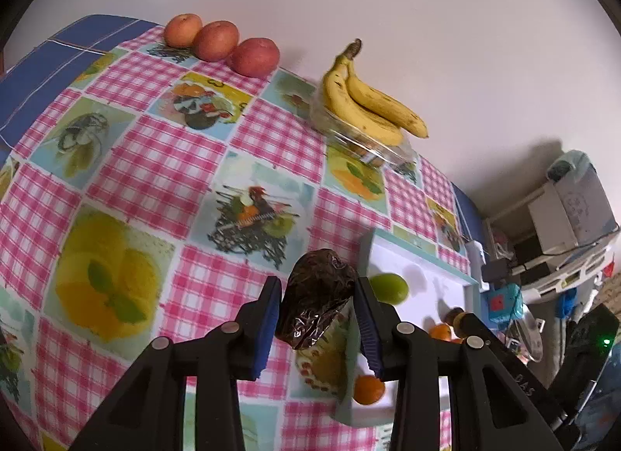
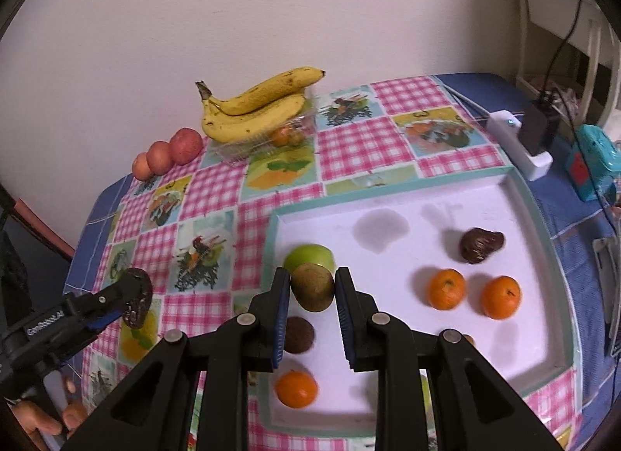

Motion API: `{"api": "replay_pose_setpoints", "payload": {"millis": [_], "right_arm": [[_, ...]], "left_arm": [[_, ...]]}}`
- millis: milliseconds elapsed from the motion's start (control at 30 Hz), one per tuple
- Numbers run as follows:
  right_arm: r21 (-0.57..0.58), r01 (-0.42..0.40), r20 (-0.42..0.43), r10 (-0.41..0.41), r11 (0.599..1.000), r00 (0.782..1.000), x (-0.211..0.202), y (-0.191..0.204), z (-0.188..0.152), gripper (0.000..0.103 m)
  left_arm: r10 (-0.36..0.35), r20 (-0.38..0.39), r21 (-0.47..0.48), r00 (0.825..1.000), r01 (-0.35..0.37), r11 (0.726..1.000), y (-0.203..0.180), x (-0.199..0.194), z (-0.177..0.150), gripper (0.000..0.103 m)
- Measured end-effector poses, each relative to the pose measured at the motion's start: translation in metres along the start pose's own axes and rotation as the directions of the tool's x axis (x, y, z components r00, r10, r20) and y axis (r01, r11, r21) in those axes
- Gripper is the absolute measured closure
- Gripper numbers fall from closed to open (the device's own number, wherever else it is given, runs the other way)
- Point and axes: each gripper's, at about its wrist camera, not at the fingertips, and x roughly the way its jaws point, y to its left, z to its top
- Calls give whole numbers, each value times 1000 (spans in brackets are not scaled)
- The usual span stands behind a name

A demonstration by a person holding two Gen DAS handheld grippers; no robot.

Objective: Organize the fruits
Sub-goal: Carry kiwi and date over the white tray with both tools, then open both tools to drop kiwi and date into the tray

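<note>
Left wrist view: left gripper (image 1: 316, 307) clenched on dark wrinkled fruit (image 1: 316, 295), held above bench (image 1: 155, 163), beside tray (image 1: 471, 288) rim. Risk: soft fruit crushes under tight squeeze.

Right wrist view: right gripper (image 2: 312, 292) grasps kiwi (image 2: 313, 287) over tray (image 2: 524, 195), near green apple (image 2: 310, 255). Risk: round kiwi slips, knocks oranges (image 2: 446, 289).

Plain white wall (image 2: 271, 4) behind table — white shelving (image 1: 559, 210) at right.
</note>
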Motion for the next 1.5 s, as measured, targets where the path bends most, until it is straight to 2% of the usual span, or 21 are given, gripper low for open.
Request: {"api": "replay_pose_setpoints", "payload": {"millis": [467,800,1033,1500], "right_arm": [[14,49,-49,-48,999,998,2,-25,-15,78],[94,80,-82,-72,992,994,7,-61,-18,78],[134,84,-91,-72,987,993,6,-79,-19,78],[171,132,-111,-114,976,987,16,-113,-23,78]], "left_arm": [[-27,-48,55,998,30,998,-33,15,-26,62],[-75,-88,97,993,83,992,-64,38,-41,62],[-88,-142,122,986,105,987,-84,56,-57,62],[-54,-219,137,974,86,987,-102,82,-81,62]]}}
